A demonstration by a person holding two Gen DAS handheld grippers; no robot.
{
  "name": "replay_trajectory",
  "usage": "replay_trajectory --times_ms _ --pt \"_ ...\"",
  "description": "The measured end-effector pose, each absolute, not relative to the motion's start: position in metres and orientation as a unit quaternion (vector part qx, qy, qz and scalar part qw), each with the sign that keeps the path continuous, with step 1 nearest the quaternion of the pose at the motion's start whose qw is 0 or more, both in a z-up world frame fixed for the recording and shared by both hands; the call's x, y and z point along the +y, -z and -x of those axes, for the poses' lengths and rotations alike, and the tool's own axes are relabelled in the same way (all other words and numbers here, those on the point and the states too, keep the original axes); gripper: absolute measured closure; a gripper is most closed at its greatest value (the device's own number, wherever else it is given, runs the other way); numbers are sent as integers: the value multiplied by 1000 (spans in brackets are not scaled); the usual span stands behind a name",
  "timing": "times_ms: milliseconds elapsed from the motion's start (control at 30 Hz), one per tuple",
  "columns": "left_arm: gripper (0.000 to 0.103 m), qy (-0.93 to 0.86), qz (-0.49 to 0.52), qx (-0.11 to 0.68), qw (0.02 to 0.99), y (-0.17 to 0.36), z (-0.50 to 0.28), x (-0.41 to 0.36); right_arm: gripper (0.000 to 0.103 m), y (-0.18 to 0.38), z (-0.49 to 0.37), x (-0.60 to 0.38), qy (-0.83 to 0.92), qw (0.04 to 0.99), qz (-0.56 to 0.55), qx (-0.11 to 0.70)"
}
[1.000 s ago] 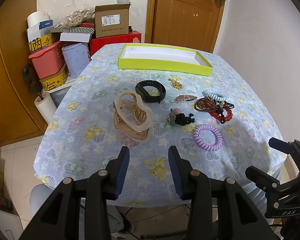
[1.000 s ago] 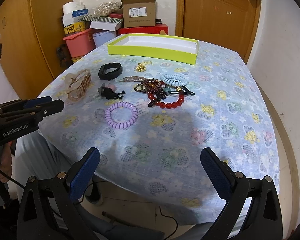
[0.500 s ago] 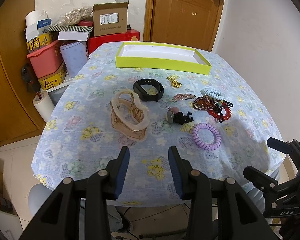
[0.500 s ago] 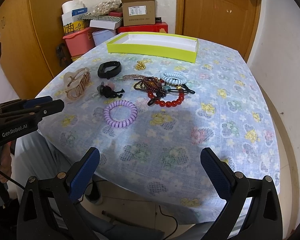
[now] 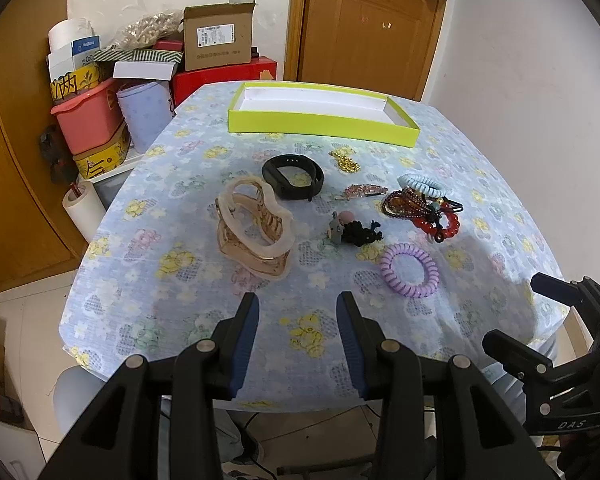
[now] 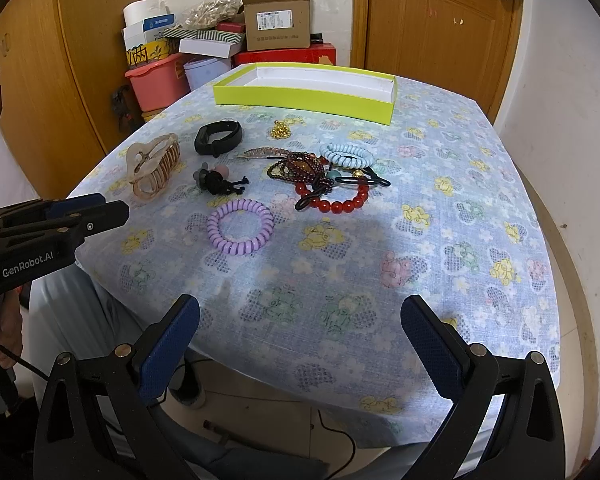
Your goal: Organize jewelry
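- The left gripper (image 5: 298,320) is hovering over the near edge of the floral tablecloth (image 5: 188,280), jaws spread with nothing between them.
- The right gripper (image 6: 300,332) is hanging above the near right part of the cloth, jaws gaping wide and empty.
- A beige claw clip (image 5: 254,230), black band (image 5: 293,176), purple coil hair tie (image 5: 408,270) and red bead bracelet (image 6: 332,202) are lying mid-table.
- The yellow-green tray (image 5: 320,124) is sitting at the far edge, well apart from the jewelry.

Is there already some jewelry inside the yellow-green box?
No, the yellow-green box shows only its bare white bottom, and all the jewelry lies on the tablecloth in front of it.
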State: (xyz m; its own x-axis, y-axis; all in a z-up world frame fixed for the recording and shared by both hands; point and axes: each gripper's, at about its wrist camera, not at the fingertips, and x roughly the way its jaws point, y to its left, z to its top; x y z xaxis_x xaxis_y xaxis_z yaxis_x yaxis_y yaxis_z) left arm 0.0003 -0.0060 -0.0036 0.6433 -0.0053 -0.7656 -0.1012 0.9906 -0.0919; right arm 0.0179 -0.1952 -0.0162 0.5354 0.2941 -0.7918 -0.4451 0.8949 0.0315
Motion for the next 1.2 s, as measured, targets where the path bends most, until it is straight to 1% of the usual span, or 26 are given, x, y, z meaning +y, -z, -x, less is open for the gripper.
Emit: replay_trajectory --times_ms 933,1200 --pt "61 -27 61 425 903 8 2 -8 2 17 -19 -196 -211 872 87 434" --pt "61 -40 74 422 903 7 1 4 2 15 -22 -199 -212 874 87 429"
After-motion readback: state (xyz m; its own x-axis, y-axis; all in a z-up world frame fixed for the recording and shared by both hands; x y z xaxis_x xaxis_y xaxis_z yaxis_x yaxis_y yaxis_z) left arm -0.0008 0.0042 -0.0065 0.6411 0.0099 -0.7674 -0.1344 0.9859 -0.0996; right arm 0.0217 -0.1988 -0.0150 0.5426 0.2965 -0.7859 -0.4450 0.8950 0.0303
